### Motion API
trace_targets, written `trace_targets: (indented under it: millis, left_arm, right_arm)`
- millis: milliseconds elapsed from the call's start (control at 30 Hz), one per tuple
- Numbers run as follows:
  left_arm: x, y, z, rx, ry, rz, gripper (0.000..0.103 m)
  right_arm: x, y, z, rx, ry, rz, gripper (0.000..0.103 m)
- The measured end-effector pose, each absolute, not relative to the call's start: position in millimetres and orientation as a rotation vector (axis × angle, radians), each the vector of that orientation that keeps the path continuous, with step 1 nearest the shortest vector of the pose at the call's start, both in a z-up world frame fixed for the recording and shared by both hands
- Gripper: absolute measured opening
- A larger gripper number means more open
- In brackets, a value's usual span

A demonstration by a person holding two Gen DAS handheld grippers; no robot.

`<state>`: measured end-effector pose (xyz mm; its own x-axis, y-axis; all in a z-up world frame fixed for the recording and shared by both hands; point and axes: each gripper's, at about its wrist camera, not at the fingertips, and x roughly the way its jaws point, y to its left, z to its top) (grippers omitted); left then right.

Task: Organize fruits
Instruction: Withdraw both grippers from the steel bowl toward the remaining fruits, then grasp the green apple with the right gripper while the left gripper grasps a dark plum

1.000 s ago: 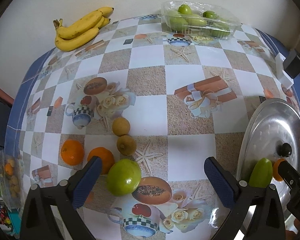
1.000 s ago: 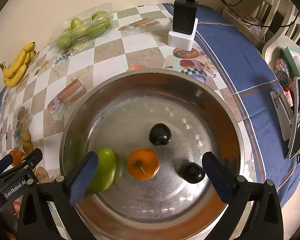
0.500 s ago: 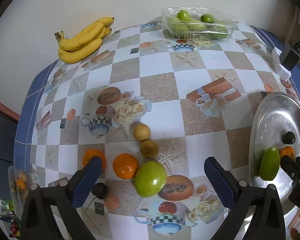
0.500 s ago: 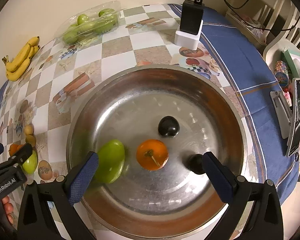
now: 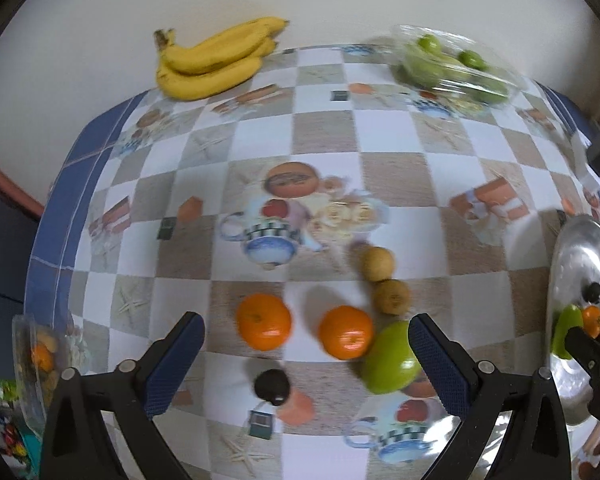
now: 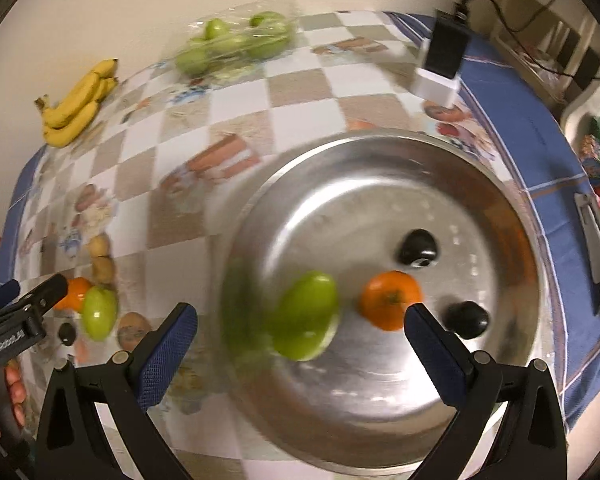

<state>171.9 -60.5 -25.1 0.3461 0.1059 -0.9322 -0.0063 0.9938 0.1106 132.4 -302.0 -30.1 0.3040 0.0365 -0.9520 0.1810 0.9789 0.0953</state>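
Note:
In the left wrist view two oranges [image 5: 263, 321] [image 5: 346, 332], a green mango [image 5: 389, 359], two small brown fruits [image 5: 377, 263] [image 5: 392, 297] and a dark plum [image 5: 272, 385] lie on the checked tablecloth. My left gripper [image 5: 306, 360] is open and empty, just above them. In the right wrist view the steel bowl [image 6: 380, 168] holds a green mango [image 6: 306, 316], an orange [image 6: 390, 299] and two dark plums [image 6: 418, 247] [image 6: 466, 319]. My right gripper [image 6: 300, 354] is open and empty over the bowl's near side.
A banana bunch [image 5: 216, 60] and a clear box of green fruit [image 5: 454, 66] sit by the far wall. A black charger on a white block [image 6: 444, 60] stands behind the bowl. A snack bag [image 5: 36, 360] lies at the left table edge.
My left gripper has pulled back and swung left, bringing both oranges and the plum between its fingers. My right gripper has shifted left, so the bowl sits further right in view.

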Motion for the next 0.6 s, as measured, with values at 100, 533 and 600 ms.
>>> trace_targets:
  millis: [100,533,600]
  left_arm:
    - [172,-42,-26,0.070,1.213,0.090,0.103]
    - [167,27,-30,-0.034,1.211,0.173,0.103]
    - [165,29,-31,-0.034,1.214,0.177,0.103]
  right_arm:
    - [134,-287,-27,0.185,1.246,-0.077,0.103]
    - [143,-218,-25,0.183,1.227,0.088,0.103]
    - [144,-207,-26,0.172,1.229,0.109,0.103]
